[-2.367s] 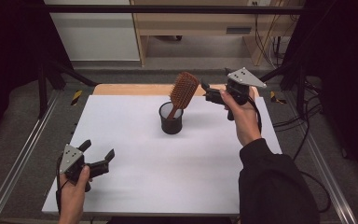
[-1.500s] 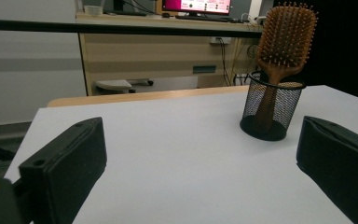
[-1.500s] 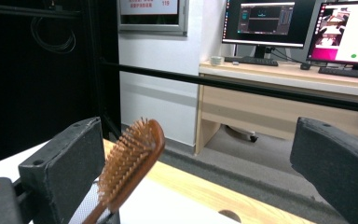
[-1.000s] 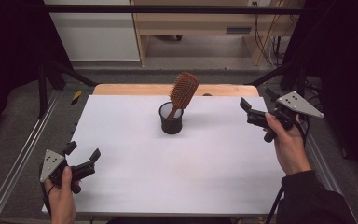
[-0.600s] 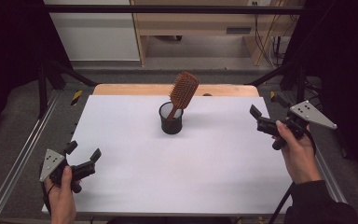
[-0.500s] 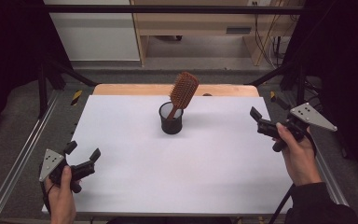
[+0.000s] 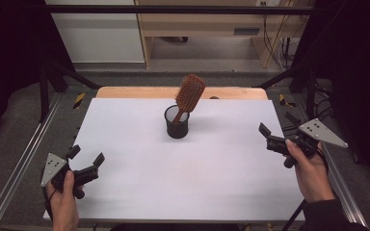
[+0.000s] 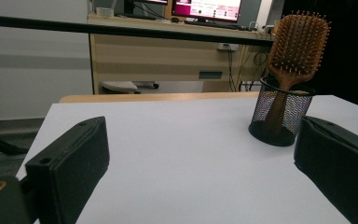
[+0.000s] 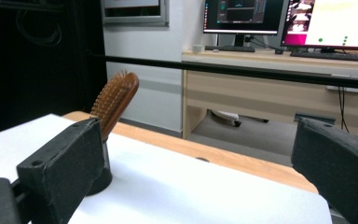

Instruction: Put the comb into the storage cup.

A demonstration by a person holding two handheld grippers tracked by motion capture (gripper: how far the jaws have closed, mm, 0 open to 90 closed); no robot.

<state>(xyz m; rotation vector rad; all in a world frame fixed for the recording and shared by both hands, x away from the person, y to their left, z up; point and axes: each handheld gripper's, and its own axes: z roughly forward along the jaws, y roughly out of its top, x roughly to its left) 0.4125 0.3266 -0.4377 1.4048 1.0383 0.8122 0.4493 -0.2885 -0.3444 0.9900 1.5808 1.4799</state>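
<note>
Wooden hairbrush (image 7: 189,96) stands handle-down in black mesh cup (image 7: 177,122), leaning right, mid-table toward the far edge of the white table (image 7: 183,178). Right gripper (image 7: 269,136) held at the right table edge, jaws apart, empty, pointing left; brush well off to its left. Left gripper (image 7: 84,162) at near-left corner, jaws apart, empty, aimed forward and right; brush well apart, beyond its right jaw.
</note>
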